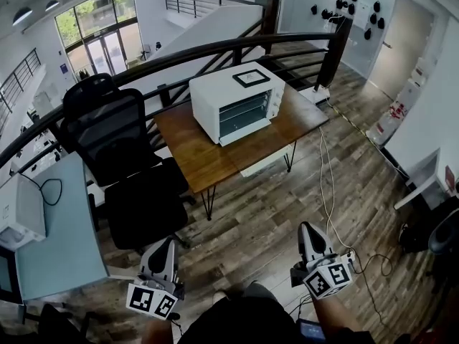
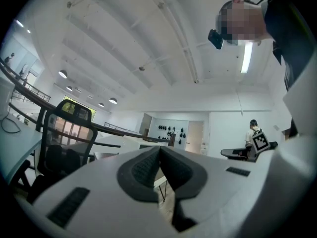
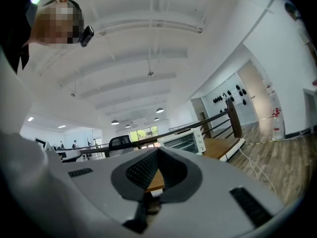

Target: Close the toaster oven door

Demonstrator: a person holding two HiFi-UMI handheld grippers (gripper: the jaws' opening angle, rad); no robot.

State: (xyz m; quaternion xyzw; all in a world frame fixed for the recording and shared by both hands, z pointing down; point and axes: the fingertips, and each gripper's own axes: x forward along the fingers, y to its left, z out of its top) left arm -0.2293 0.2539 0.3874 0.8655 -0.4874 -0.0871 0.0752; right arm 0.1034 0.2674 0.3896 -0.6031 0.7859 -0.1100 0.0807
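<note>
Standing on the wood floor (image 1: 272, 213) well back from the table (image 1: 197, 153), holding the left gripper (image 1: 166, 244) and the right gripper (image 1: 307, 229) low and apart, short of the table's front edge. Pressing each pair of fingers fully together, with nothing between. Facing the white toaster oven (image 1: 237, 100), set toward the table's back edge near the back right corner, with its glass door (image 1: 244, 115) upright against the front. Also seeing a black office chair (image 1: 118, 142) just beside the table's left edge, a dark railing (image 1: 215, 49) behind the back edge, and loose cables (image 1: 326, 185) on the floor off the right edge.
</note>
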